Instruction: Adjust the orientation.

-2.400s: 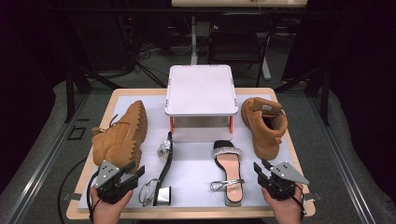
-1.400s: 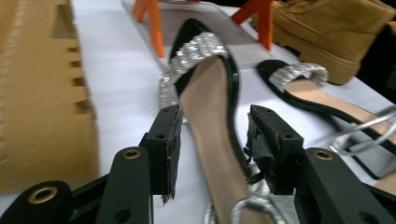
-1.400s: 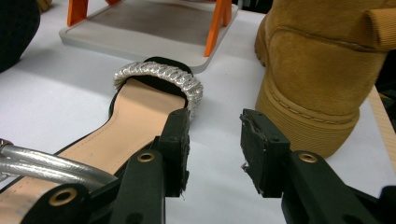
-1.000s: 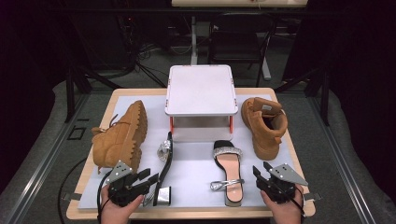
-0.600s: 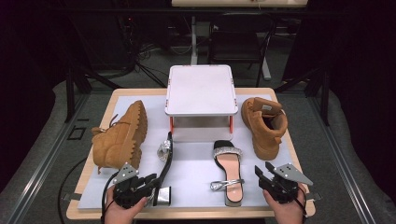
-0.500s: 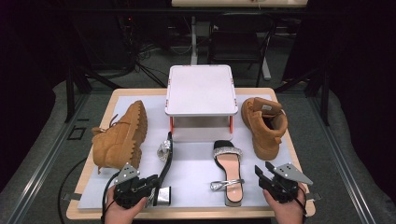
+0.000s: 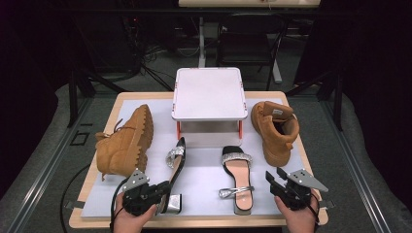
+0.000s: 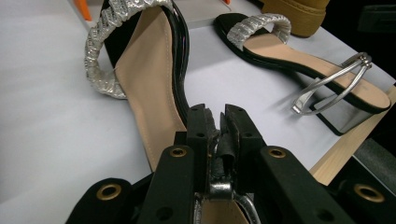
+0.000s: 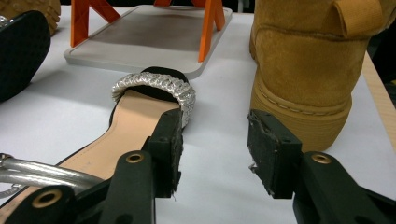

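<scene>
Basically got the tipped sandal (image 7: 174, 167) at the mat's (image 7: 204, 187) front-left, heel strap pinched after the left gripper (image 8: 216, 116) just clamped. Right gripper (image 9: 215, 140) idle, gaping, nothing inside. Best lifted slow, so the strap won't slip.

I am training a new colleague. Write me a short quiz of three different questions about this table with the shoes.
1. True or false: the left gripper is shut on the ankle strap of the left sandal.
2. Which thing stands beside the right gripper, with nothing between its jaws?
A. the upright boot
B. a cup
C. a box of laces
3. Fill in: the other boot lies on its ____.

Key
1. True: its jaws have just been closing, and the strap is pinched between them.
2. A
3. side
</scene>
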The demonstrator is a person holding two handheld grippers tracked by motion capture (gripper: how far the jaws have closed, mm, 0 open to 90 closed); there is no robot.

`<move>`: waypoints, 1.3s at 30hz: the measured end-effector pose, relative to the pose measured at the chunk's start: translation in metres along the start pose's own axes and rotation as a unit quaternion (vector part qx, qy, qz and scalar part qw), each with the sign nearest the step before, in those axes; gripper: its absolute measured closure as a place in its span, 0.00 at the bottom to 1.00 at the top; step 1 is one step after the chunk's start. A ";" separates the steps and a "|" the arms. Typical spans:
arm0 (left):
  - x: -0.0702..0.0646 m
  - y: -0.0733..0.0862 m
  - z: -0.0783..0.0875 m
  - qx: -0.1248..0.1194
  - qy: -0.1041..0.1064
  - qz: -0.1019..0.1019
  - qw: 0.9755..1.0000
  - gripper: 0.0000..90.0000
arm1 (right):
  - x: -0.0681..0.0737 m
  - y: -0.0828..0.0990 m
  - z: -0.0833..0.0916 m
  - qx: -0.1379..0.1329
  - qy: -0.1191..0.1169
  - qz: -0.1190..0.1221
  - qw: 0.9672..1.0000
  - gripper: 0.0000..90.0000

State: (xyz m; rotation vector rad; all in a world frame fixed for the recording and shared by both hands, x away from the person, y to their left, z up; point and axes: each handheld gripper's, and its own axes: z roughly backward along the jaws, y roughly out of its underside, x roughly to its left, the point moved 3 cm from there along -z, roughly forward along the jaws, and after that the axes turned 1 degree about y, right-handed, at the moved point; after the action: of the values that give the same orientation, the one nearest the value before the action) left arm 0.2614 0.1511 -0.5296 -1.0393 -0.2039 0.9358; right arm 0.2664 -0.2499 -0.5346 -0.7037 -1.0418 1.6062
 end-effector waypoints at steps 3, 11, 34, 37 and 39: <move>-0.003 -0.002 -0.004 0.001 0.003 -0.012 1.000 0.90 | -0.001 0.001 -0.001 0.006 -0.001 -0.005 1.000 0.61; -0.015 -0.008 -0.022 0.015 0.016 -0.021 1.000 0.90 | -0.003 0.000 0.000 0.001 -0.001 -0.014 1.000 0.61; -0.029 -0.006 -0.052 0.049 0.026 -0.046 0.997 0.90 | -0.009 0.000 0.003 0.000 -0.003 -0.029 1.000 0.60; -0.031 -0.009 -0.048 0.021 0.037 -0.053 0.998 0.78 | -0.009 0.000 0.002 0.002 -0.004 -0.027 1.000 0.60; -0.032 -0.013 -0.042 0.012 0.037 -0.051 0.998 0.74 | -0.008 0.000 0.002 0.004 -0.004 -0.024 1.000 0.60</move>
State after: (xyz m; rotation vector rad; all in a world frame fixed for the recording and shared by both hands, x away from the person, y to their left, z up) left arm 0.2726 0.0980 -0.5333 -1.0294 -0.1831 0.8044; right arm 0.2668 -0.2581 -0.5343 -0.6619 -1.0499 1.5721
